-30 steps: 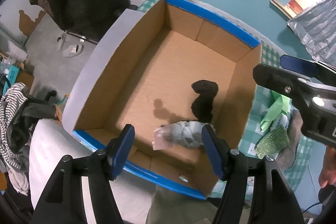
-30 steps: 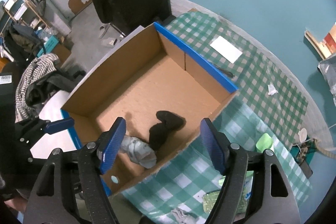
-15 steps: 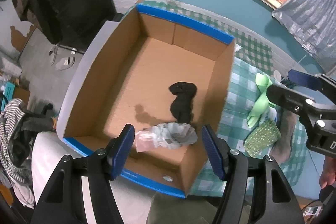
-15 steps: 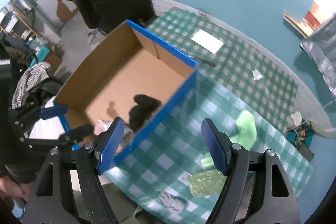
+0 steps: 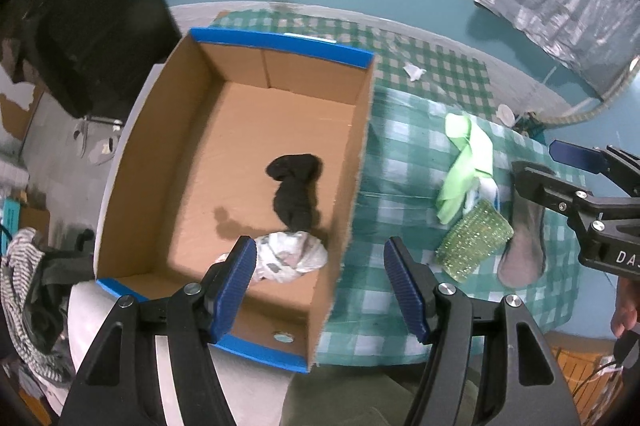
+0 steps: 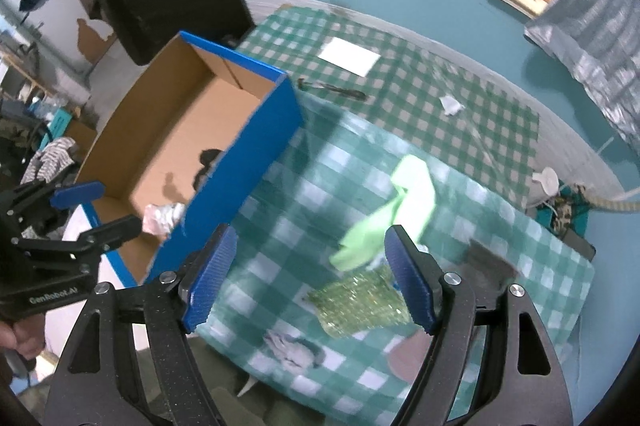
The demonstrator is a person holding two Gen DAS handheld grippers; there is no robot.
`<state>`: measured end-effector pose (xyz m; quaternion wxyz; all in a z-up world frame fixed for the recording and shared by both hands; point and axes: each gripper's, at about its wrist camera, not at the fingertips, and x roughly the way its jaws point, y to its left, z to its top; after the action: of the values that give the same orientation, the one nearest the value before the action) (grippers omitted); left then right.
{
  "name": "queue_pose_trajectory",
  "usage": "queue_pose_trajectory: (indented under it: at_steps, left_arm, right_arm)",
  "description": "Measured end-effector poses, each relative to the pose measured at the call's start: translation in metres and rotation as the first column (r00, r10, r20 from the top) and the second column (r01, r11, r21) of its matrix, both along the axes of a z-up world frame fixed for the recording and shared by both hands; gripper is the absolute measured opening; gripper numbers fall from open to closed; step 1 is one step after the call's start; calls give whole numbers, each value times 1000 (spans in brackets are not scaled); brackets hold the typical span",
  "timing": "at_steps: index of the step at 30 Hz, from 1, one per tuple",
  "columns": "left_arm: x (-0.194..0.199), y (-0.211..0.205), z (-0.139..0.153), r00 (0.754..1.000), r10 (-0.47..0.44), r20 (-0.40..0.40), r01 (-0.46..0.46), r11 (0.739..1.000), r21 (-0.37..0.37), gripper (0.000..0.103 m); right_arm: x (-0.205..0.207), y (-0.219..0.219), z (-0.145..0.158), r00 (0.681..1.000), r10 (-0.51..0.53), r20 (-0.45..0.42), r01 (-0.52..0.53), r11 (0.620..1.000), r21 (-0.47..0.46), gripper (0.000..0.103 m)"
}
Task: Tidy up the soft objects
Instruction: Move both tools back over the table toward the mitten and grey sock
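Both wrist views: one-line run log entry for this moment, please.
cardboard box: black sock, white cloth | left gripper: open | right gripper: opening, empty

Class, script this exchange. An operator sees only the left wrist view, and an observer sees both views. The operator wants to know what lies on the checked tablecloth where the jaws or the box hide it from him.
Operator: Is anything soft hidden behind my jaws, near the table's front edge?
Observer: Yes. A small grey-white patterned cloth lies on the checked tablecloth, nearer the edge than the sparkly green piece.
Operator: I see a white sliver beyond the box. What is it?
Observer: It is a flat white sheet. A slim dark tool lies between it and the box.
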<state>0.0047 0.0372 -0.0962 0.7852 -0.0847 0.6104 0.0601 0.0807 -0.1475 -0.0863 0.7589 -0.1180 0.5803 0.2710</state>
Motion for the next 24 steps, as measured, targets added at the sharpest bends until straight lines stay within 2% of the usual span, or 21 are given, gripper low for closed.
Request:
queue_pose_trajectory:
  at_steps: [15,24]
  left_arm:
    - [5,-49,-6,991,-133,-16,133,991,-1,72]
    - [6,-75,-21,977,-207,-45,207,978,4,72]
  right_arm:
    - [0,-90,-21,985,-166,-35,164,985,-50,80]
    - [3,-140,-59,960,-265,-93,254,961,-113,81]
